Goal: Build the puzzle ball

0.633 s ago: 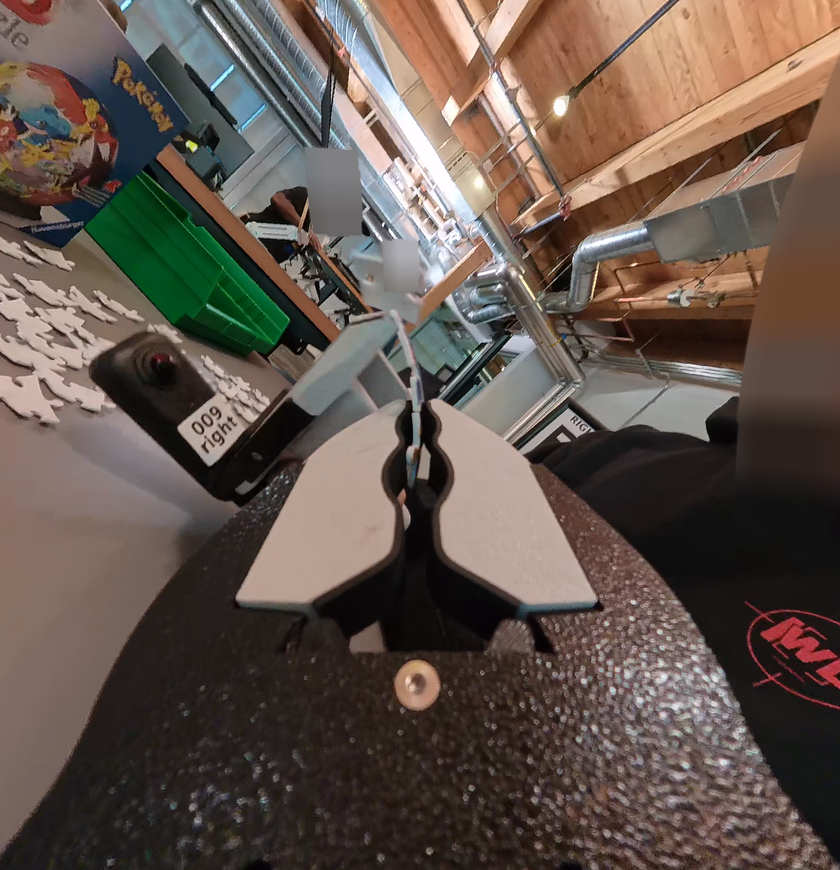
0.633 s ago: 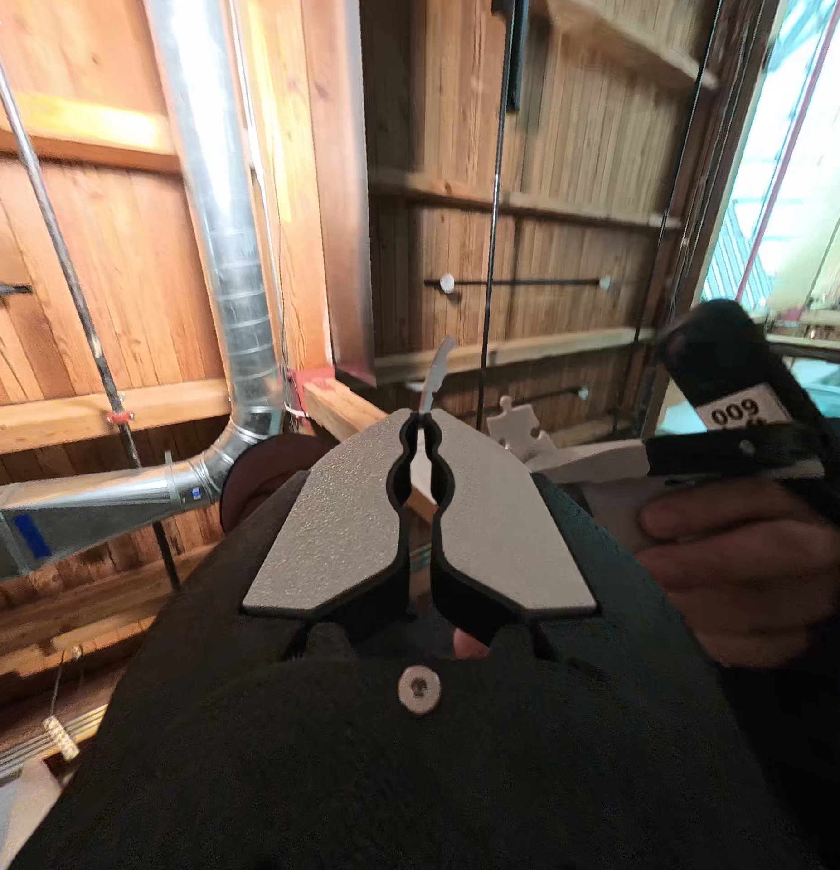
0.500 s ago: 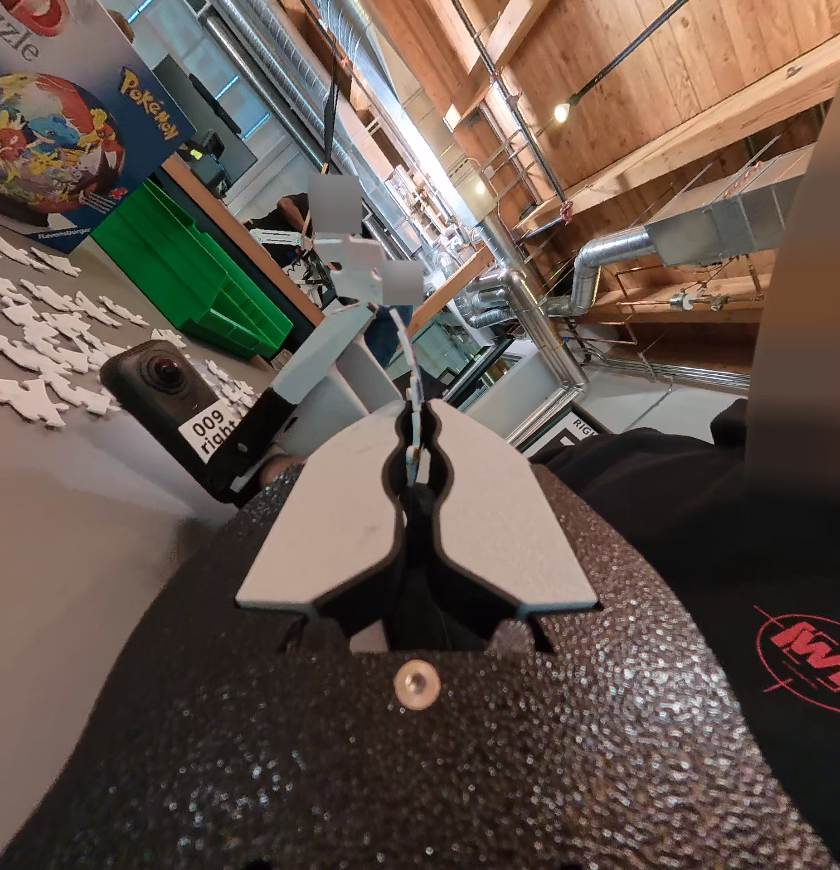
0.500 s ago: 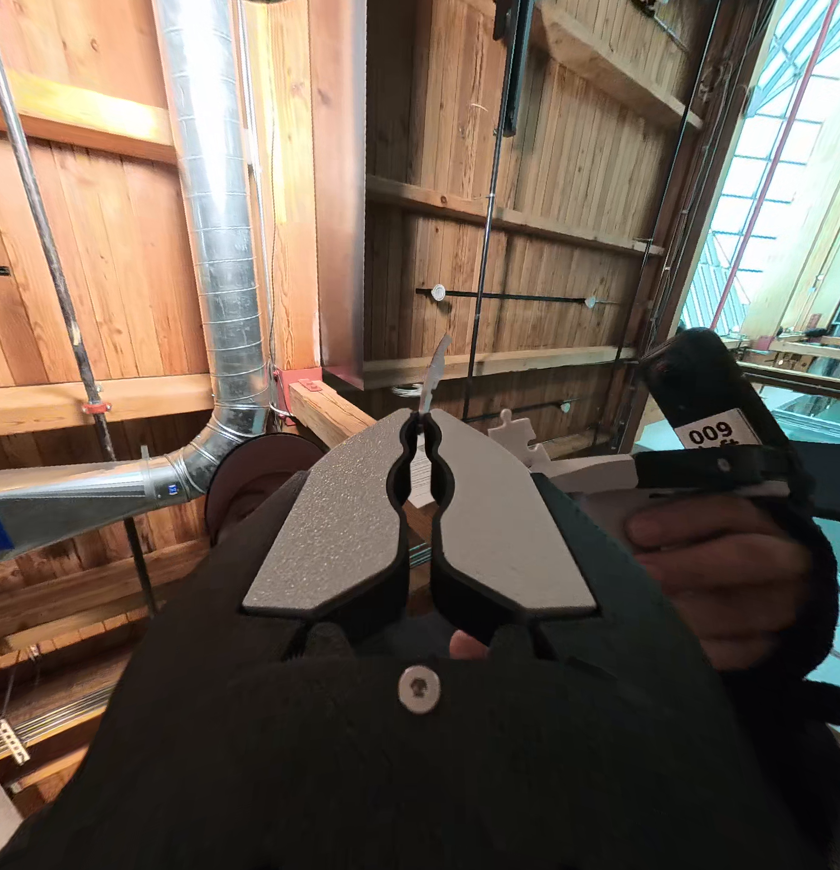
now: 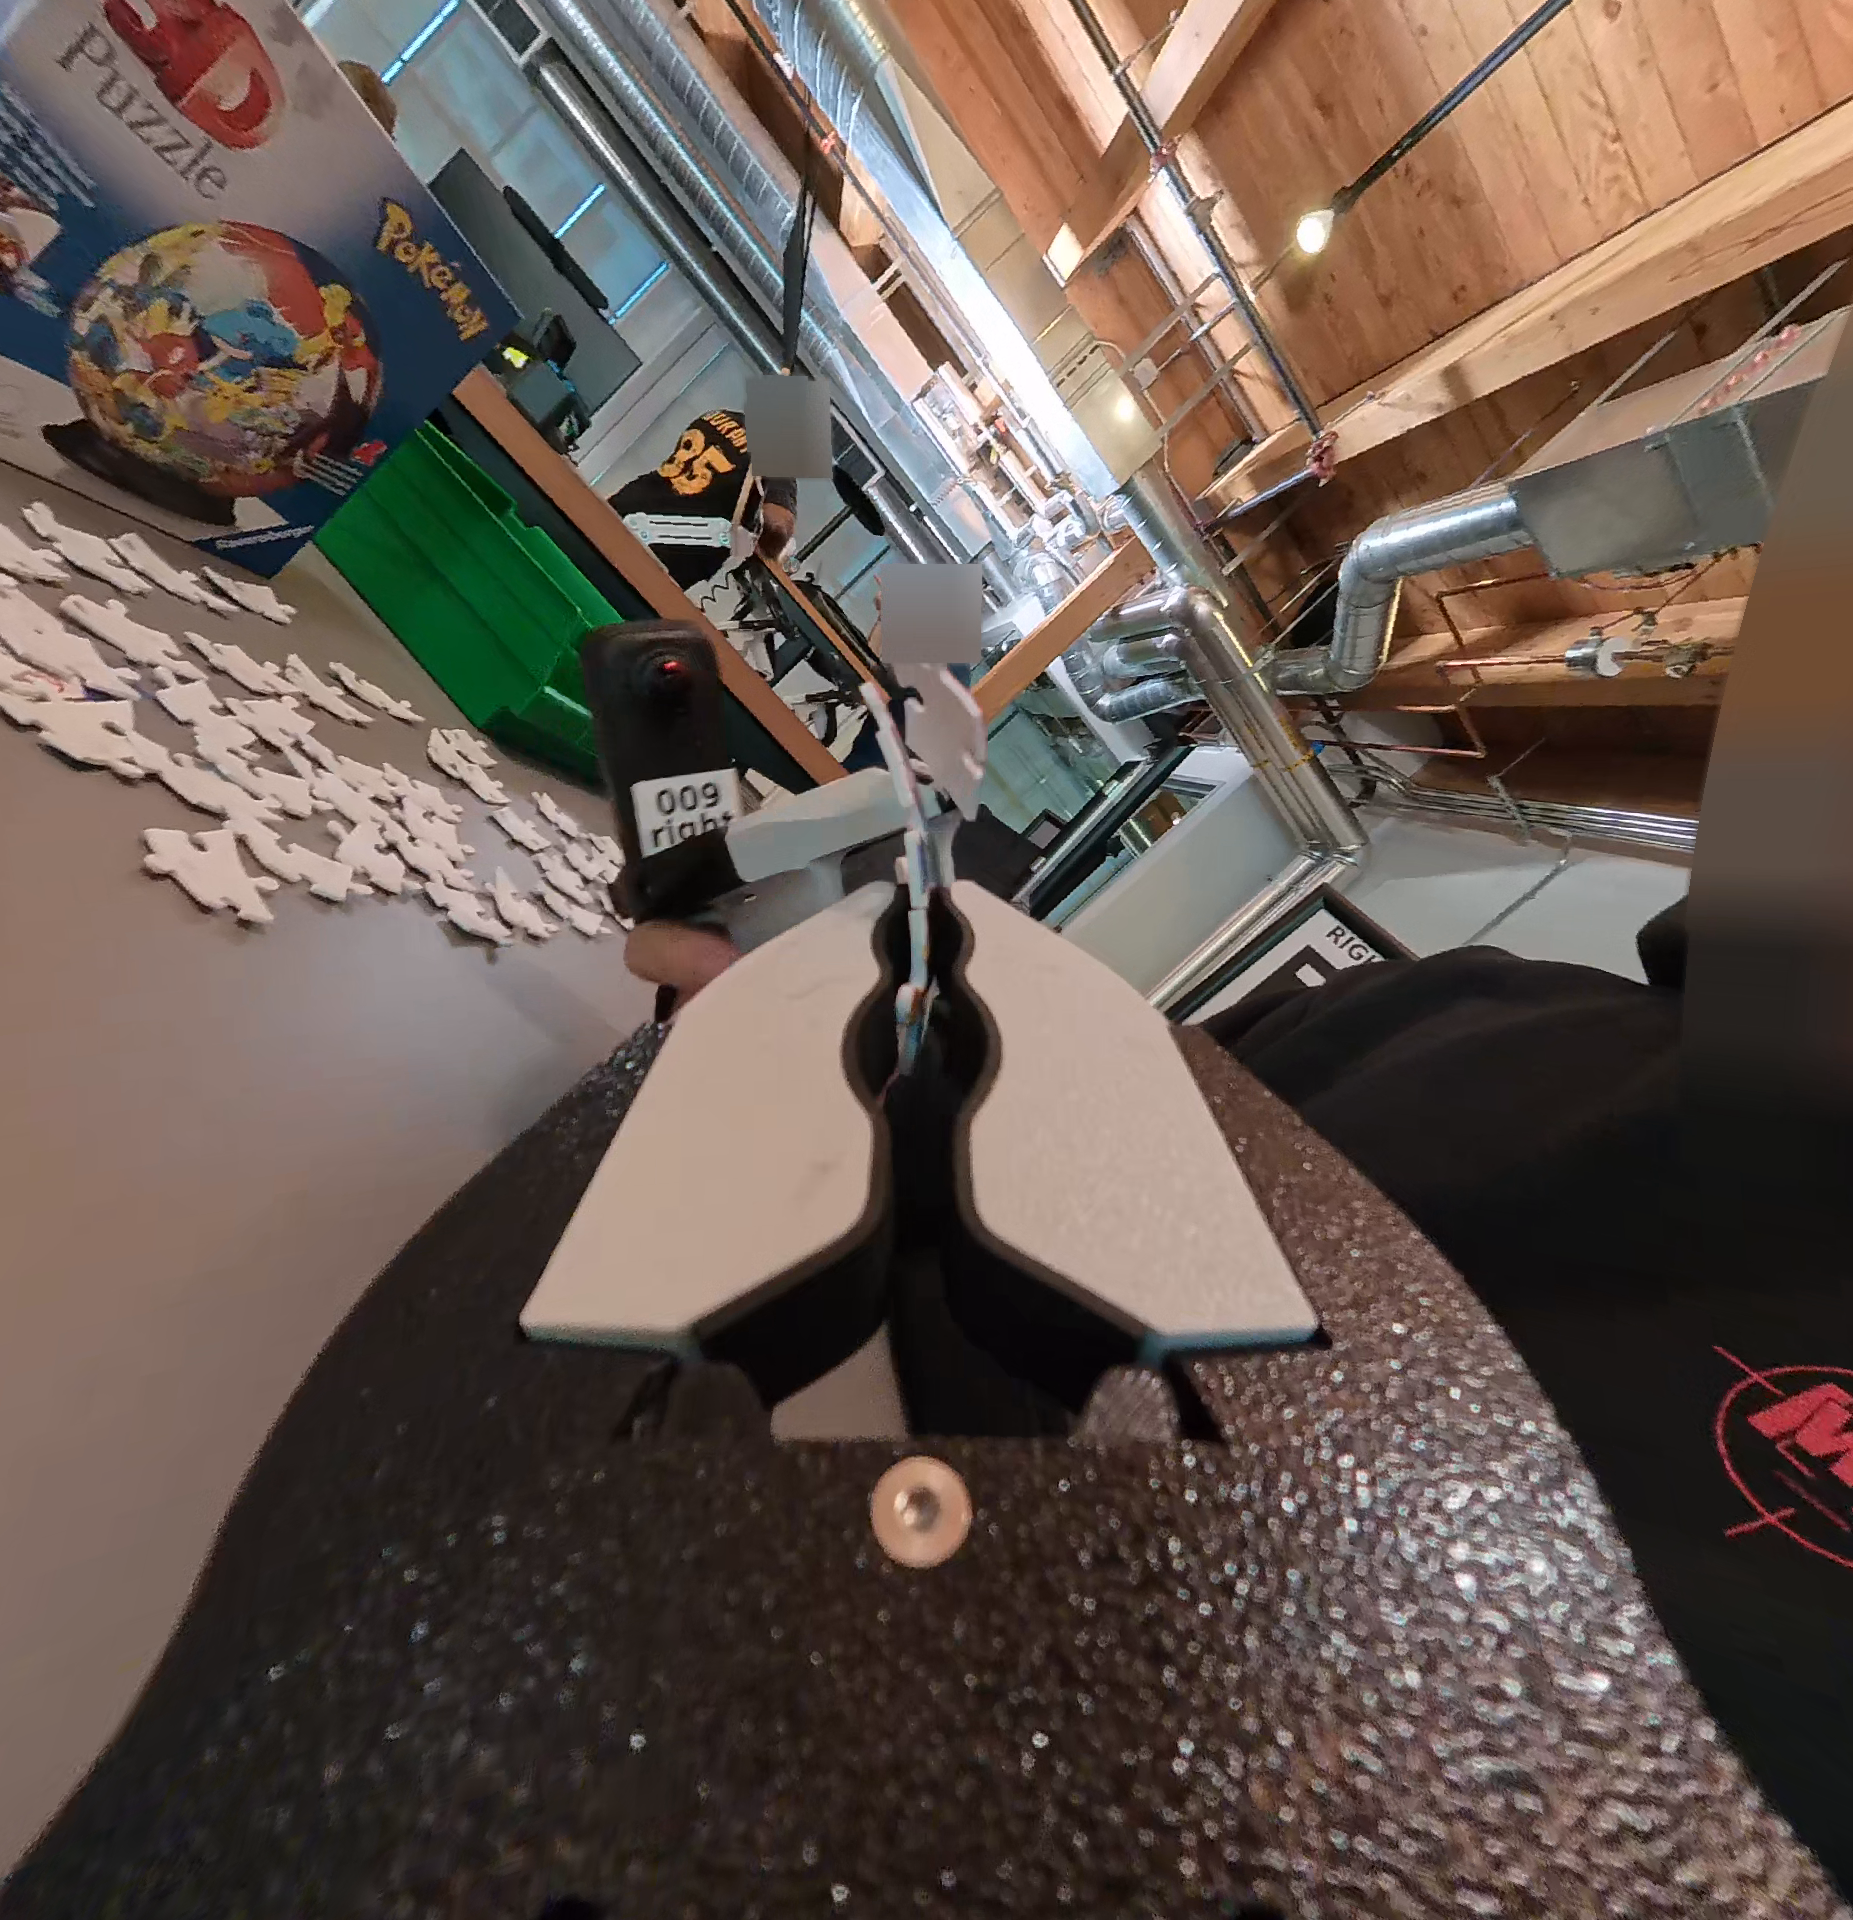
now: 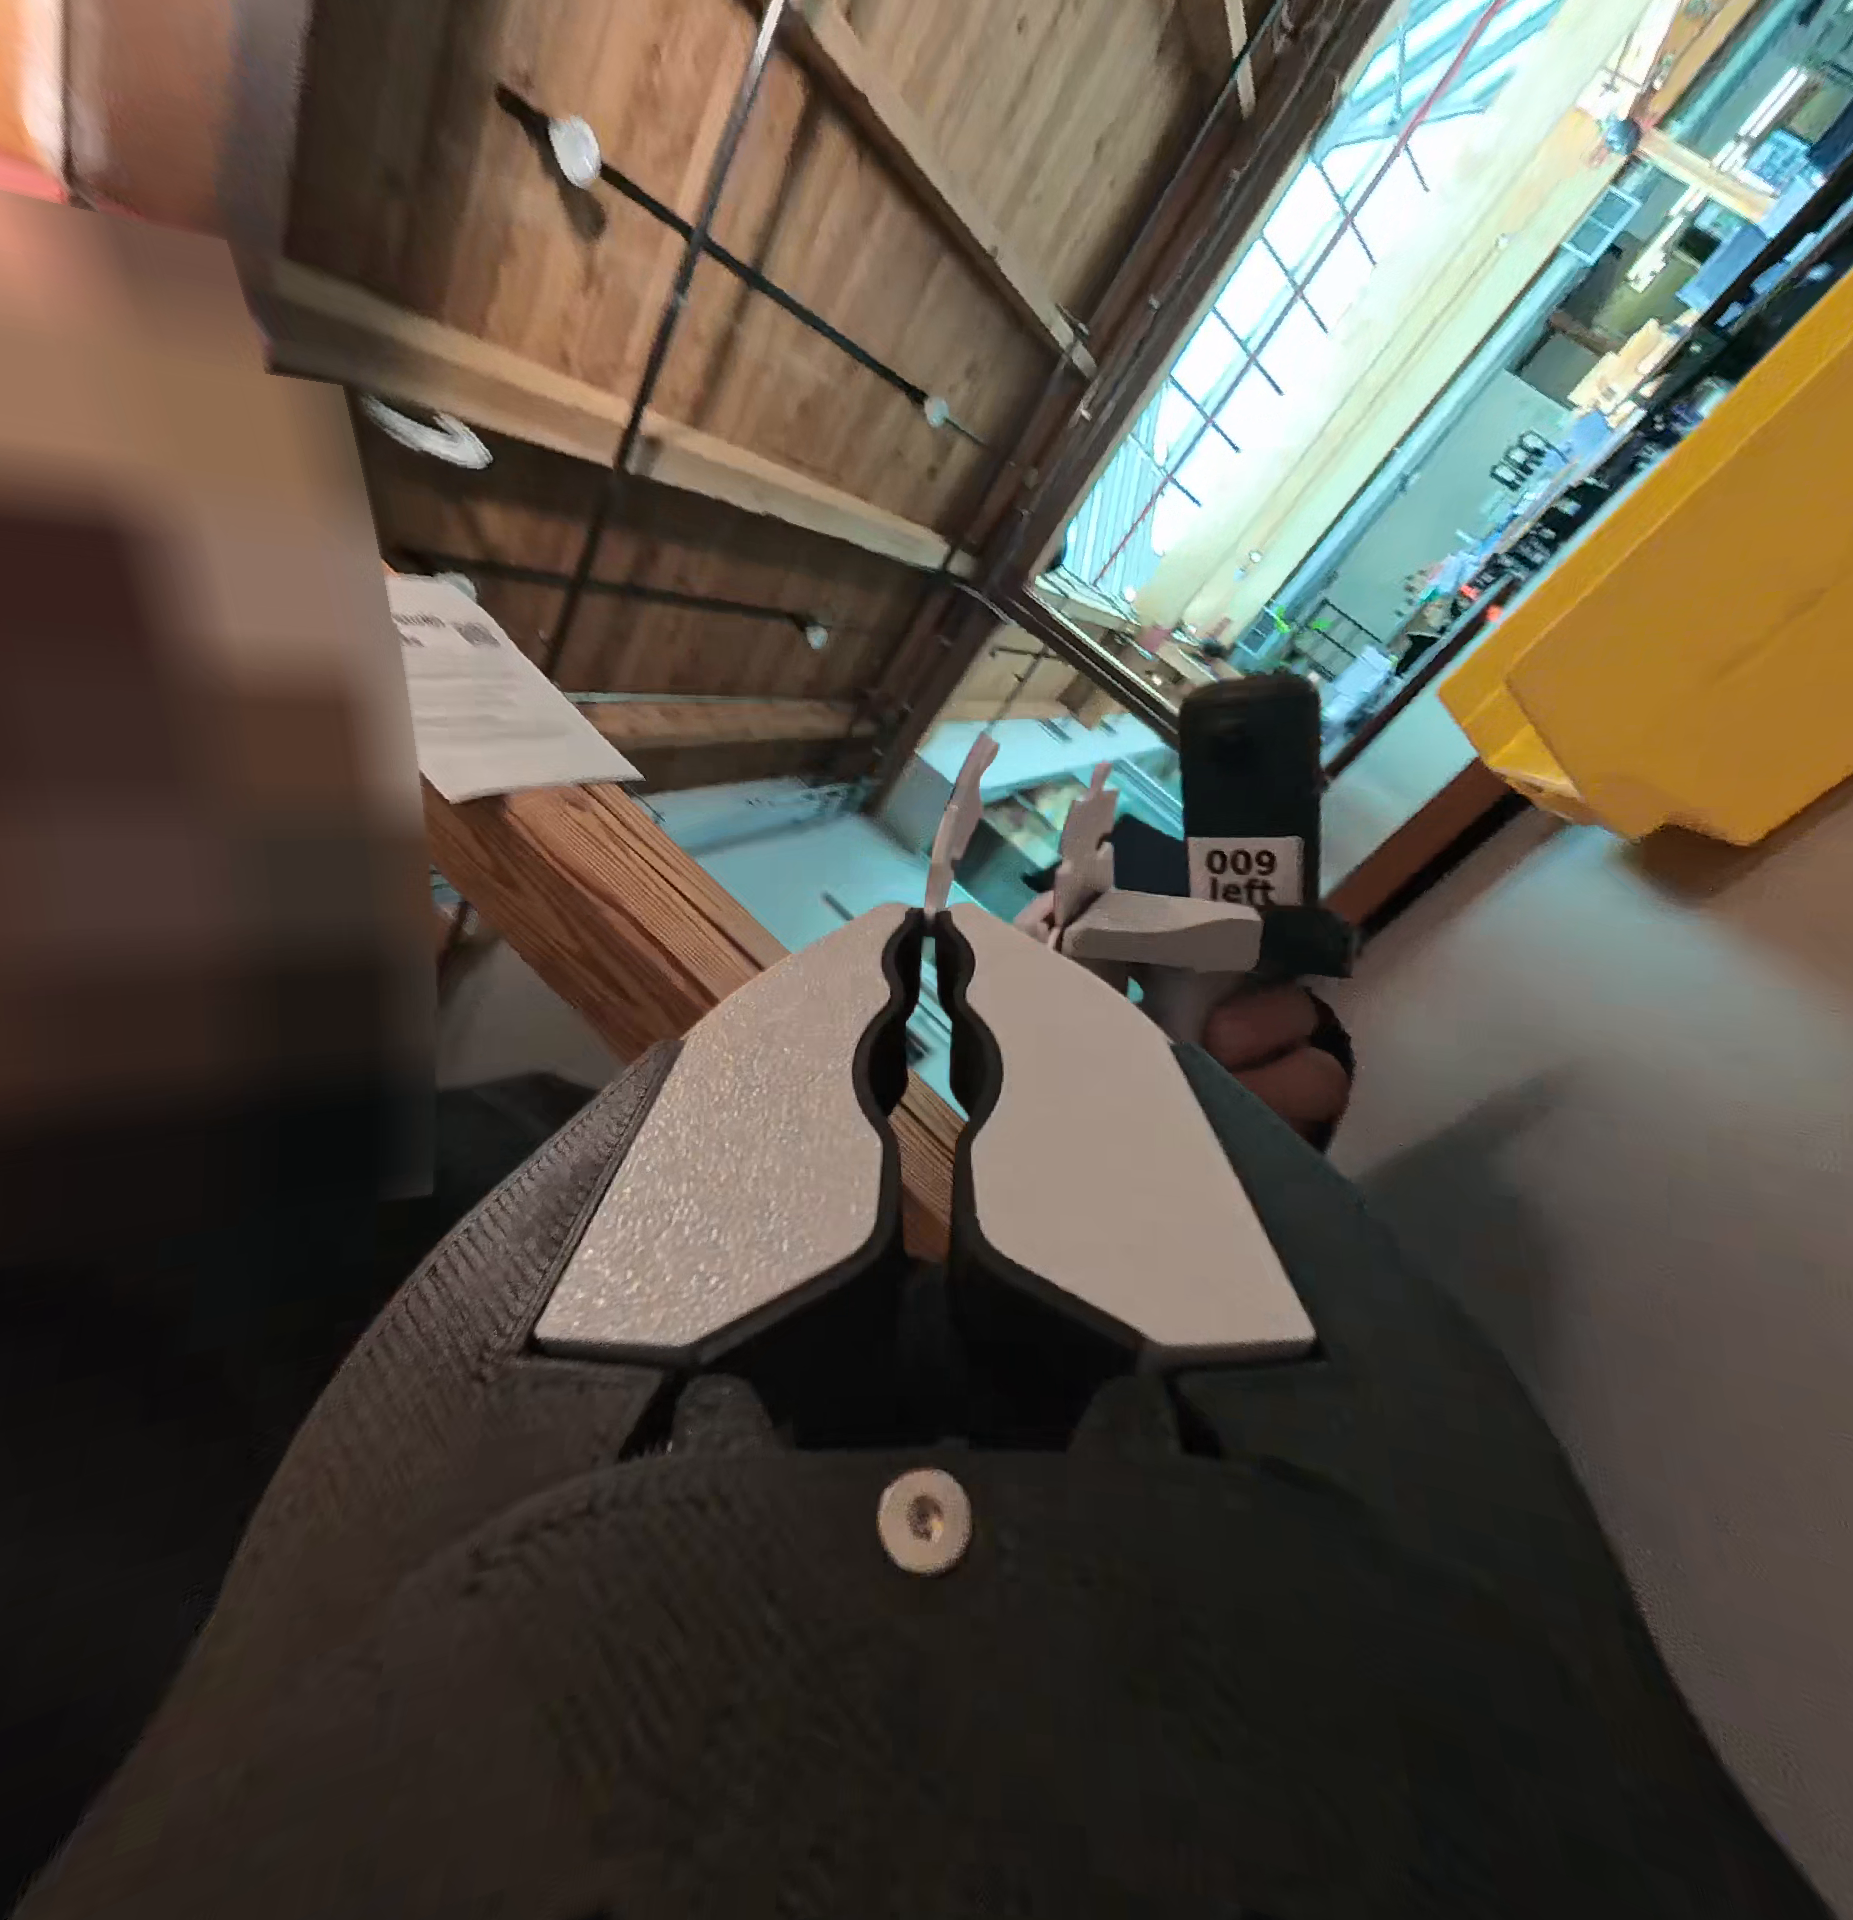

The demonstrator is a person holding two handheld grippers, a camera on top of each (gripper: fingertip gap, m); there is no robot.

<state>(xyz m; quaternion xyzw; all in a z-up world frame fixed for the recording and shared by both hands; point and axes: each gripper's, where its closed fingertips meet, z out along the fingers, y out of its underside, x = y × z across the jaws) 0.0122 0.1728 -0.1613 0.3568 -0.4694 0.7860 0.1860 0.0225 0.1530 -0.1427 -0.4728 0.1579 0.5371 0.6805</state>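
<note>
Grey pads of the left gripper (image 5: 927, 914) pinch a puzzle piece (image 5: 914, 821) seen edge-on, so its print is hard to read; the right gripper (image 6: 934, 916) likewise clamps a thin piece (image 6: 955, 831) edge-on. Both are held up in the air, close together, the pieces' contact unclear. Loose white pieces (image 5: 278, 769) lie on the grey table (image 5: 226, 1091) before the box (image 5: 205, 281), cut off at the frame edge.

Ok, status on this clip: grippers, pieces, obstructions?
Left gripper shut on puzzle piece. Right gripper shut on second piece. Pieces close, not joined. Nothing between.
</note>
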